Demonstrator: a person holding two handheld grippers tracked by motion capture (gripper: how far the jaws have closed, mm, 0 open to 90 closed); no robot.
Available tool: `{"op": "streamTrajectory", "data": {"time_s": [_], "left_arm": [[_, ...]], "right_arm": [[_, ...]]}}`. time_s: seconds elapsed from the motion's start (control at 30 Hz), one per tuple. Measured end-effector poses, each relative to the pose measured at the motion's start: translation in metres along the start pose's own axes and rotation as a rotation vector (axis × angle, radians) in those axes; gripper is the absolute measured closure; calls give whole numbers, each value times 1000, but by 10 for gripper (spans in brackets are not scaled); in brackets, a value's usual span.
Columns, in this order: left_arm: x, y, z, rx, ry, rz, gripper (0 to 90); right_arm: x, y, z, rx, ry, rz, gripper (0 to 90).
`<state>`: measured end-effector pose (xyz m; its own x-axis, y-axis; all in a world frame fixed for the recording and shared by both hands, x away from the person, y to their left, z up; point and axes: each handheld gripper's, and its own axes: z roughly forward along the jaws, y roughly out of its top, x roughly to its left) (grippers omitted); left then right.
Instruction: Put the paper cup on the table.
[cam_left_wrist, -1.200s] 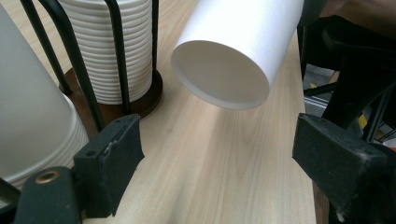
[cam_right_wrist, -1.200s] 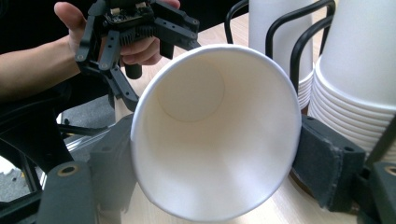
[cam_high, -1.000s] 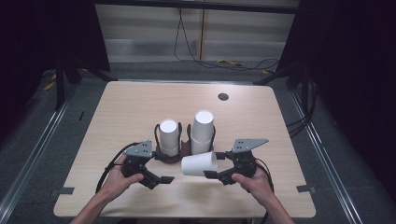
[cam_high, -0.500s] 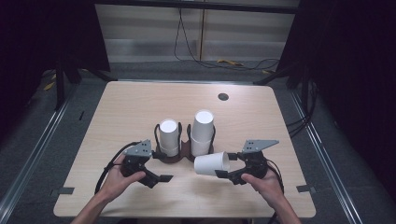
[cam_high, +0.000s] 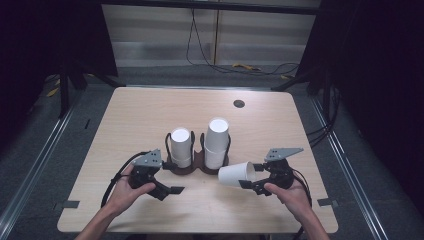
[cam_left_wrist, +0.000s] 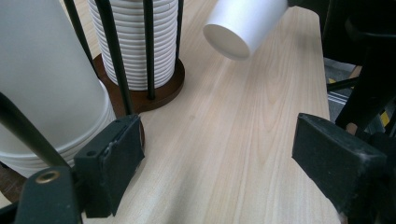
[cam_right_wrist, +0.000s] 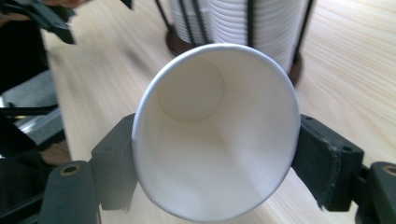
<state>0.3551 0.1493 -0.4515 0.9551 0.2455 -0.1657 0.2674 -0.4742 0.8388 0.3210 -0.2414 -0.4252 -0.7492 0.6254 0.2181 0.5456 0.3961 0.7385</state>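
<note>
A brown two-post cup holder (cam_high: 192, 169) stands at mid-table with two stacks of white paper cups, a shorter left stack (cam_high: 180, 145) and a taller right stack (cam_high: 217, 140). My right gripper (cam_high: 248, 179) is shut on a single white paper cup (cam_high: 235, 174), held on its side just right of the holder, base toward the stacks. In the right gripper view that cup (cam_right_wrist: 215, 126) has its open mouth facing the camera, squeezed between both pads. My left gripper (cam_high: 166, 190) is open in front of the holder; its own view shows the near stack (cam_left_wrist: 42, 84), the far stack (cam_left_wrist: 135, 42) and the held cup (cam_left_wrist: 245, 23).
A dark round grommet (cam_high: 239, 103) sits in the tabletop at the back right. The wooden table (cam_high: 140, 115) has bare room behind and beside the holder. Cables (cam_high: 250, 67) lie on the floor beyond its far edge. The left gripper (cam_right_wrist: 44, 18) shows beyond the held cup.
My right gripper has carried the lone cup to the right, away from the holder. The left gripper has barely shifted and stays open.
</note>
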Motion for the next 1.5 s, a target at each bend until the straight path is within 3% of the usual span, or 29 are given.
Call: {"op": "streamTrajectory", "data": {"time_s": [0.33,0.53,0.9,1.1,1.23,1.5], "left_arm": [[-1,-3,0,15,9,-5,160],[1,-3,-8,22,55,-32,161],[-2,-14,-18,22,91,-38,162],[-4,-15,-22,12,89,-28,162],[-6,-16,-23,2,52,0,161],[-3,-18,-22,7,61,-14,161]], "right_arm": [[-13,5,-7,72,-61,21,238],[-21,15,-10,104,-93,17,238],[-28,36,-12,193,-155,2,238],[-31,49,-10,257,-185,-17,237],[-35,55,-7,305,-217,-26,234],[-51,61,0,388,-300,1,222]]}}
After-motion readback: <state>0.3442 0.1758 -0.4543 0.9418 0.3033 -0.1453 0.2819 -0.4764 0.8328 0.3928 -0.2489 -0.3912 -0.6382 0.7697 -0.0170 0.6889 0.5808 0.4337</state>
